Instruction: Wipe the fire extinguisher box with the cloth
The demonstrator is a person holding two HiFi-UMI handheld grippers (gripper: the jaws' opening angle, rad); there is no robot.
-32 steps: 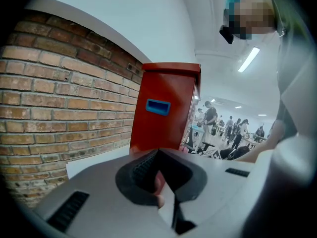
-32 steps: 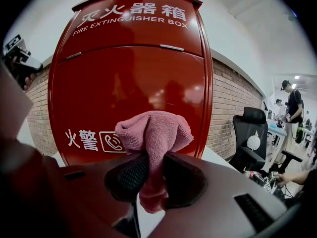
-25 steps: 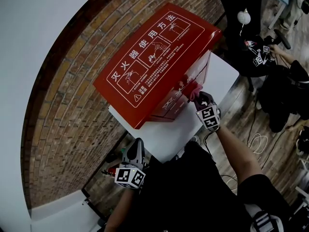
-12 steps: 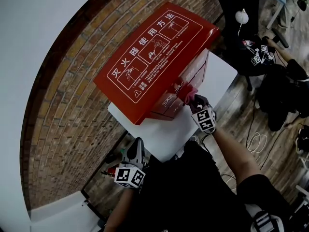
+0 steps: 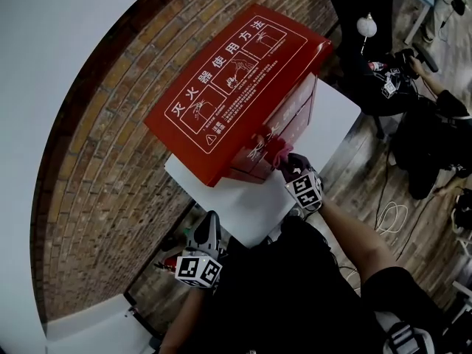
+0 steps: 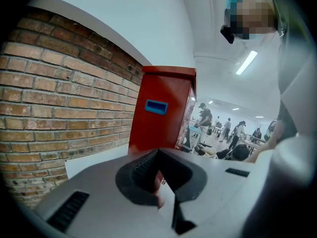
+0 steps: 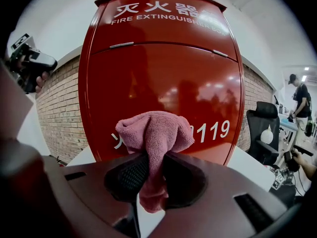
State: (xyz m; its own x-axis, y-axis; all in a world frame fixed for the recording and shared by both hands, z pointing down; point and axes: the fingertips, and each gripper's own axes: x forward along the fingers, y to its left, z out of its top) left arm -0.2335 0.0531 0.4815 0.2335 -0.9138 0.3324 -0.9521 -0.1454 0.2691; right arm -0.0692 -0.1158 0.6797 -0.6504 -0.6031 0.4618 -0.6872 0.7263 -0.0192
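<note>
right gripper pinches pink fluffy cloth bunched ahead of jaws to rub red metal fire extinguisher box; left gripper closed, empty.

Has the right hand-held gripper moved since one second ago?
Yes. In the head view the right hand-held gripper, holding the cloth, has slid leftward along the front face of the fire extinguisher box.

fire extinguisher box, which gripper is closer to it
Right. The right gripper holds the pink cloth at the front of the fire extinguisher box; the left gripper hangs lower, off its side near the brick wall, well apart.
</note>
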